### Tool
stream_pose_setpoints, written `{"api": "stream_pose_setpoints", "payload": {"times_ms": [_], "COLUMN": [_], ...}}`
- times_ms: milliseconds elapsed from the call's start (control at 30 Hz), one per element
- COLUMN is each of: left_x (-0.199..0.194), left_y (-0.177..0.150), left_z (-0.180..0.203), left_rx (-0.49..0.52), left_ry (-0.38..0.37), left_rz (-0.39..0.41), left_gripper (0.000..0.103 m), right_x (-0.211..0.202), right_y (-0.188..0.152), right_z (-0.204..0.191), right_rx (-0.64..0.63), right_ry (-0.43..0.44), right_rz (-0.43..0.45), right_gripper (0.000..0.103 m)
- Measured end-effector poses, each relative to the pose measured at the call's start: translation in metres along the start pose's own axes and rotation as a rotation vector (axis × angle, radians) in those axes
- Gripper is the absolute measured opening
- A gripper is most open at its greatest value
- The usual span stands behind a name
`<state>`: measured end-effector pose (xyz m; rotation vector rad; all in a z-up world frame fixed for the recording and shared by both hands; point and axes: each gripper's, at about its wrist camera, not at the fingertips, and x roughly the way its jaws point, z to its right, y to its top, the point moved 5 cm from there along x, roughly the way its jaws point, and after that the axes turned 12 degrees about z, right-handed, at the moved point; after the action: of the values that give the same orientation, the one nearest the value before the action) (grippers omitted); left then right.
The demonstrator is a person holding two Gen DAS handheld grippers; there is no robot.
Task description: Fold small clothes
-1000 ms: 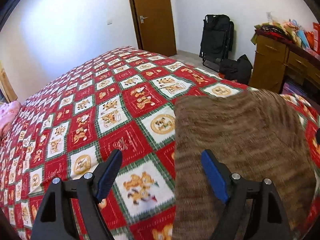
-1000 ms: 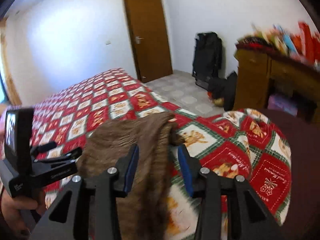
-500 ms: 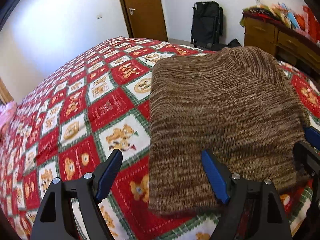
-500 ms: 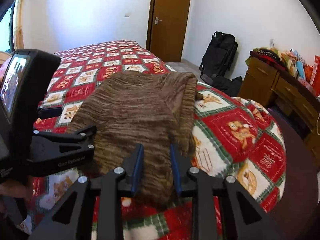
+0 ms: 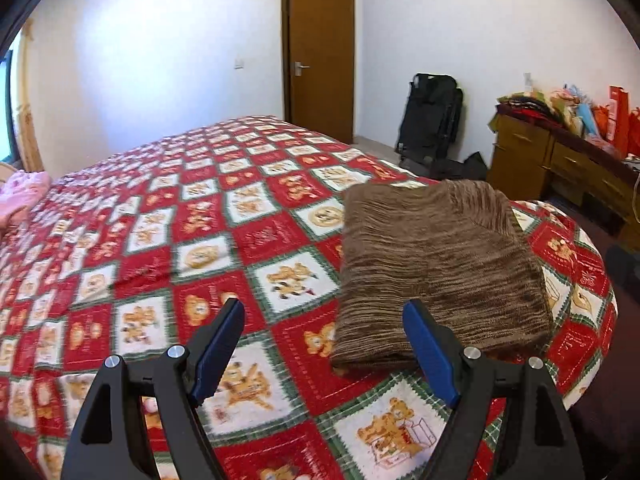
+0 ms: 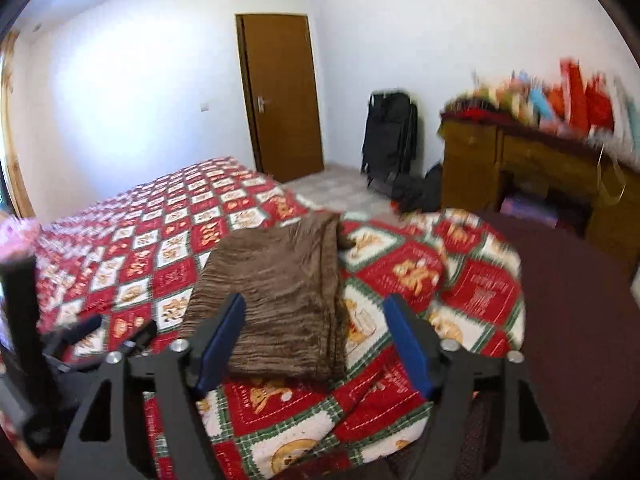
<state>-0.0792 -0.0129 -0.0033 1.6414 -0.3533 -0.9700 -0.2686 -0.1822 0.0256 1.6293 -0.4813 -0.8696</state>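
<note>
The left claw (image 5: 324, 344) stands wide open with nothing between its blue pads (image 5: 222, 344), hanging above the quilt (image 5: 200, 256) just short of the sweater (image 5: 436, 272). The right pad's tip overlaps the sweater's near edge in this view; whether it touches cannot be told.

The right claw (image 6: 314, 340) is spread wide too and holds nothing. Its left pad (image 6: 222, 340) sits in front of the sweater's (image 6: 280, 296) near edge, and its right pad is over bare quilt (image 6: 400, 272) beside the garment.

The brown sweater lies folded into a flat, roughly rectangular bundle at the near right corner of the bed, resting on the red, white and green teddy-bear quilt. From the right wrist, the left tool's dark body (image 6: 24, 340) shows at the left edge.

Farther out, pink cloth (image 5: 20, 196) lies at the bed's far left. Beyond the bed are a brown door (image 5: 320, 60), a black bag (image 5: 432, 116) against the wall, and a wooden dresser (image 5: 560, 172) piled with coloured items.
</note>
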Motion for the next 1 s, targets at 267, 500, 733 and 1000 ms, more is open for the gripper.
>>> {"api": "stream_pose_setpoints", "payload": {"times_ms": [267, 500, 733, 1000], "left_x": [-0.017, -0.016, -0.011, -0.022], "left_y": [0.003, -0.001, -0.006, -0.003], "left_z": [-0.010, -0.006, 0.000, 0.012], "left_rx": [-0.003, 0.023, 0.057, 0.096], "left_ry": [0.048, 0.065, 0.076, 0.059], "left_rz": [0.033, 0.023, 0.000, 0.026], "left_gripper": [0.082, 0.082, 0.082, 0.082], "right_x": [-0.002, -0.001, 0.000, 0.001], "right_y": [-0.007, -0.015, -0.019, -0.018], "right_z": [-0.009, -0.009, -0.005, 0.003], "right_rx": [-0.026, -0.042, -0.031, -0.007], "right_ry": [-0.041, -0.076, -0.102, -0.132], "right_rz": [0.002, -0.022, -0.012, -0.021], "right_gripper": [0.096, 0.097, 0.101, 0.101]}}
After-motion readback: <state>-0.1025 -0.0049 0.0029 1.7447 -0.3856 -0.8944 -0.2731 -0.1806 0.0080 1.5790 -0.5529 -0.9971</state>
